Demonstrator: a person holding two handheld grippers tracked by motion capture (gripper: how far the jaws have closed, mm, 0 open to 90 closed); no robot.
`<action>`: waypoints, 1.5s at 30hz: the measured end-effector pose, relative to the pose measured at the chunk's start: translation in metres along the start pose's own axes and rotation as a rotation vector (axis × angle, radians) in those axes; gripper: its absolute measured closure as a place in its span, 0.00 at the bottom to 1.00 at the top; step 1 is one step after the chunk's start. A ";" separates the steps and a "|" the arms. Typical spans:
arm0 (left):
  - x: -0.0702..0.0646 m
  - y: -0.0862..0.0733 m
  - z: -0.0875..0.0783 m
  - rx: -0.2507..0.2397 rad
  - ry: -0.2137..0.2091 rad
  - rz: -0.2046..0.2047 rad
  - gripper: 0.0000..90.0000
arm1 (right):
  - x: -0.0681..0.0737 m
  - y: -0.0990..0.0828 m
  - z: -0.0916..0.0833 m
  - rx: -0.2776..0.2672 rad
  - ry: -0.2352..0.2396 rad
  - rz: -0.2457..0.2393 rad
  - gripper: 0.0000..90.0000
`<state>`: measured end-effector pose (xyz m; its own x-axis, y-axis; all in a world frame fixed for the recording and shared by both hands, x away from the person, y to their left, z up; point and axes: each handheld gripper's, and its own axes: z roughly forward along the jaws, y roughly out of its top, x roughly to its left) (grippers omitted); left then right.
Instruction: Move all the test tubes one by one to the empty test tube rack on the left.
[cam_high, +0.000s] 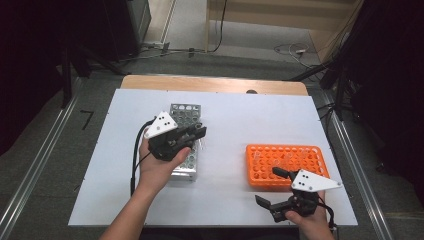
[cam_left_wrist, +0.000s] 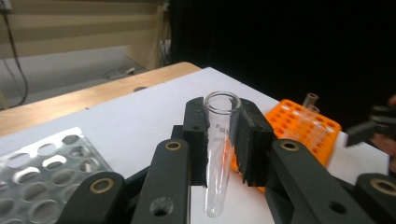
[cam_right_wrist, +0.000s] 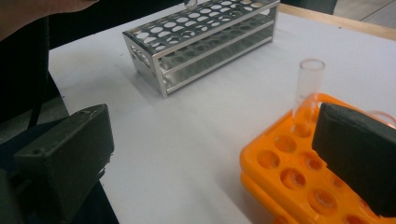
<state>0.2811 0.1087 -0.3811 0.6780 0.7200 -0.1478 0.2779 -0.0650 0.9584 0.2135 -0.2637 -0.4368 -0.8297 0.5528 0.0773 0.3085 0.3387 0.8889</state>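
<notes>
**One clear tube in my left grip, my right jaws spread wide**

My left gripper (cam_left_wrist: 223, 140) is clenched on a clear glass test tube with a tapered bottom (cam_left_wrist: 220, 154); my pads press its upper part from both sides, the open mouth stands above them and the pointed end hangs free below. In the high view I hold this left gripper above the silver perforated metal rack (cam_high: 185, 116), which stands on the white table (cam_high: 230, 120).

My right gripper (cam_high: 276, 187) sits at the near corner of the orange plastic tube rack (cam_high: 285, 162), its jaws released and standing far apart, nothing between them. In the right gripper view one pad hangs over the orange rack's corner, the other over bare table. Just beyond, a second clear tube (cam_right_wrist: 308, 91) stands upright in a hole of that rack.
</notes>
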 end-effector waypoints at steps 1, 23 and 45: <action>0.002 0.001 0.001 0.004 0.005 0.003 0.85 | -0.001 -0.002 -0.003 0.000 -0.005 0.003 0.00; 0.064 0.033 0.047 -0.010 0.133 -0.029 0.85 | -0.028 -0.023 -0.033 -0.025 -0.057 0.057 0.00; 0.104 0.020 0.092 0.023 0.246 -0.079 0.85 | -0.033 -0.024 -0.036 -0.036 -0.064 0.069 0.00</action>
<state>0.4201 0.1187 -0.3999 0.4682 0.8698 -0.1555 0.3404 -0.0151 0.9401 0.2167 -0.3176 -0.4444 -0.7752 0.6218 0.1114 0.3463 0.2709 0.8981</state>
